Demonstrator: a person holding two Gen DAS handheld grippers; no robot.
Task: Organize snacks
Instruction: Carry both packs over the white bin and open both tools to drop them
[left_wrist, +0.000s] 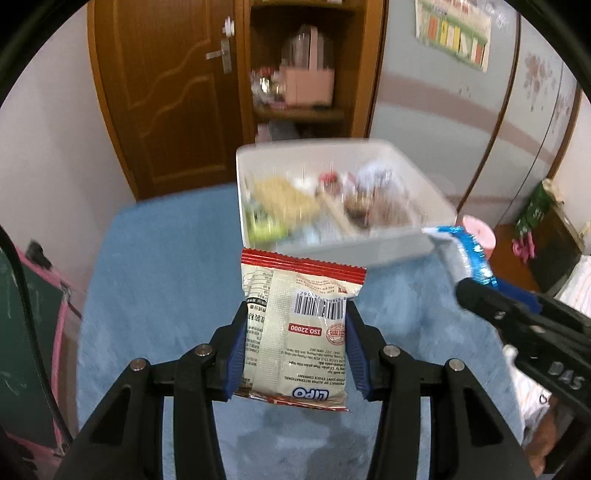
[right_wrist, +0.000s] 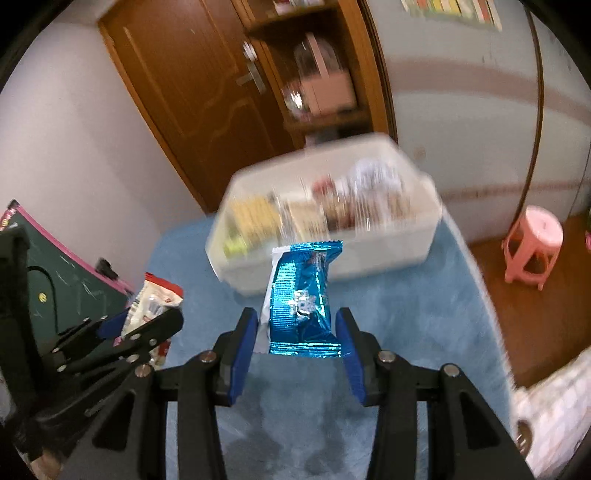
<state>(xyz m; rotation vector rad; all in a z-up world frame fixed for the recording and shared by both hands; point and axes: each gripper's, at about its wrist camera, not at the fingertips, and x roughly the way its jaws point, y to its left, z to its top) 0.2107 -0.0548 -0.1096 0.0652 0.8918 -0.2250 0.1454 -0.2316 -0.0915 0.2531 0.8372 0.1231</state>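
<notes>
My left gripper (left_wrist: 295, 314) is shut on a cream snack packet with red edges (left_wrist: 295, 328) and holds it above the blue cloth. The packet also shows in the right wrist view (right_wrist: 153, 302). My right gripper (right_wrist: 297, 317) is shut on a shiny blue snack packet (right_wrist: 301, 295), which also shows in the left wrist view (left_wrist: 463, 253). Ahead of both stands a white plastic bin (left_wrist: 373, 245) holding several snack packets, also in the right wrist view (right_wrist: 399, 251). Both views are blurred around the bin.
A blue cloth (left_wrist: 162, 273) covers the table. Behind are a brown door (left_wrist: 173, 92) and a wooden shelf with a pink box (left_wrist: 308, 86). A pink stool (right_wrist: 533, 243) stands on the floor at right. A green chalkboard (right_wrist: 62, 280) leans at left.
</notes>
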